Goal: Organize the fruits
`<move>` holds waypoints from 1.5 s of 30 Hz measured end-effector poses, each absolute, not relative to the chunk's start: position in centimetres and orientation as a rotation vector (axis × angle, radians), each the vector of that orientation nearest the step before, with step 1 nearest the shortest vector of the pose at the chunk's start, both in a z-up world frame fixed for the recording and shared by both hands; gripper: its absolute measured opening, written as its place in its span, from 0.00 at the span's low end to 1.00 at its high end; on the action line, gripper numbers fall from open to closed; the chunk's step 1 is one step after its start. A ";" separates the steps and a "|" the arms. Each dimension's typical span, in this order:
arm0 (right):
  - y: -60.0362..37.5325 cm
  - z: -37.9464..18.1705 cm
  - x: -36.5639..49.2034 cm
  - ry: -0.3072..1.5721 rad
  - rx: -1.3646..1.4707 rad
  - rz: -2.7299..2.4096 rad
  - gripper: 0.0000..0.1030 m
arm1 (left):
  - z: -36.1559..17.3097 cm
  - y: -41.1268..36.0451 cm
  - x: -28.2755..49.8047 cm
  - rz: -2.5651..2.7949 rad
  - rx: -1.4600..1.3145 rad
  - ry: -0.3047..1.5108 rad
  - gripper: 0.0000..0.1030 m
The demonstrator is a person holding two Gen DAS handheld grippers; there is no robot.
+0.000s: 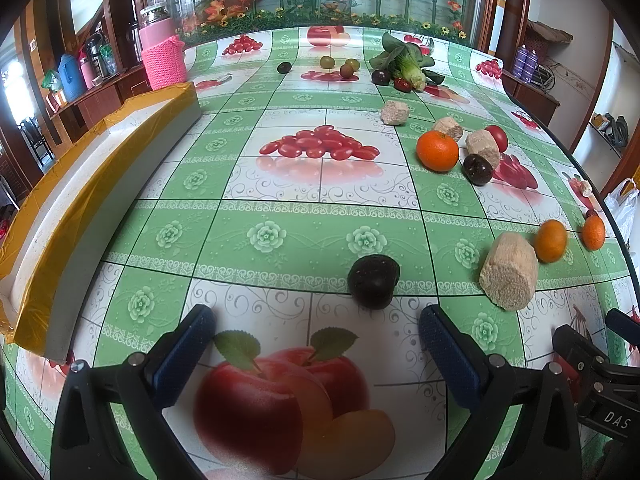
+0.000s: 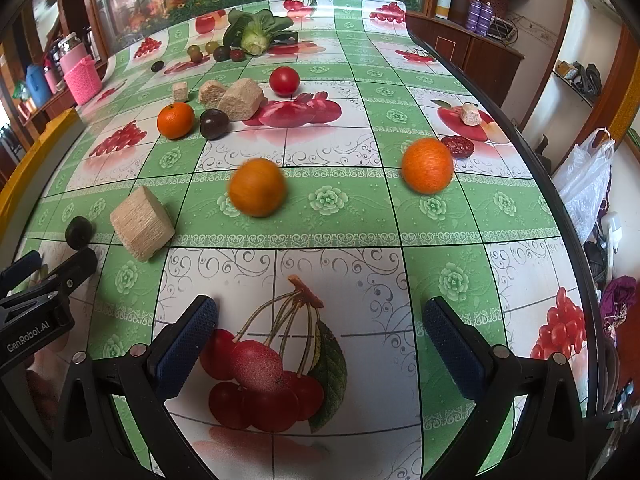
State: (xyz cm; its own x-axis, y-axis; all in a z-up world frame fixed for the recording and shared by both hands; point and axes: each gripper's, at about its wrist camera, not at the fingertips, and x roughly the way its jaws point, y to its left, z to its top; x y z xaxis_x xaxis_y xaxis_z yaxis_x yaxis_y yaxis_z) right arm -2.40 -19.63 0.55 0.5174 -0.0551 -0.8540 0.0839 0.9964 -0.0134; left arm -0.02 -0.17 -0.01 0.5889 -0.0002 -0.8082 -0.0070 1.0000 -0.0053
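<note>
- Green cloth (image 1: 280, 184) with fruit pictures covers the big table, and real fruit lies all over it.
- My left claw (image 1: 316, 328) has its jaws wide apart and holds nothing.
- My right claw (image 2: 320, 320) is wide apart too, and it is empty.
- One dark plum (image 1: 373, 281) sits just ahead of the left claw, a bit to its right.
- Beside the plum is a tan block (image 1: 509, 271), and past the block lie two oranges (image 2: 257, 187).
- I think I am at the very start of a pick, nothing grabbed yet.
- Next I would slide the left claw forward and right so the plum sits between the jaws, then squeeze softly.
- Left of the plum a long yellow tray (image 1: 80, 184) runs along the table, with lots of bare cloth between.
- Near the far orange (image 2: 427, 165) the table edge is close, so round fruit could roll off.
</note>
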 end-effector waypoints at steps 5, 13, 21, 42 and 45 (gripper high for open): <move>-19.6 0.6 -2.4 1.024 0.033 -0.088 1.00 | 0.0 -0.2 0.0 0.004 -0.008 0.941 1.00; -19.6 1.4 -2.8 1.020 0.014 -0.124 1.00 | 0.7 1.3 -0.1 0.042 -0.028 0.955 1.00; -17.4 7.5 -6.0 0.879 -0.069 -0.011 1.00 | 5.9 4.8 -3.0 0.068 -0.033 0.788 1.00; -16.1 9.3 -7.6 0.830 -0.002 0.024 1.00 | 8.9 4.2 -5.6 0.008 -0.024 0.684 0.99; -16.2 9.5 -7.6 0.822 -0.007 0.008 1.00 | 8.8 4.2 -5.6 0.004 -0.026 0.684 0.99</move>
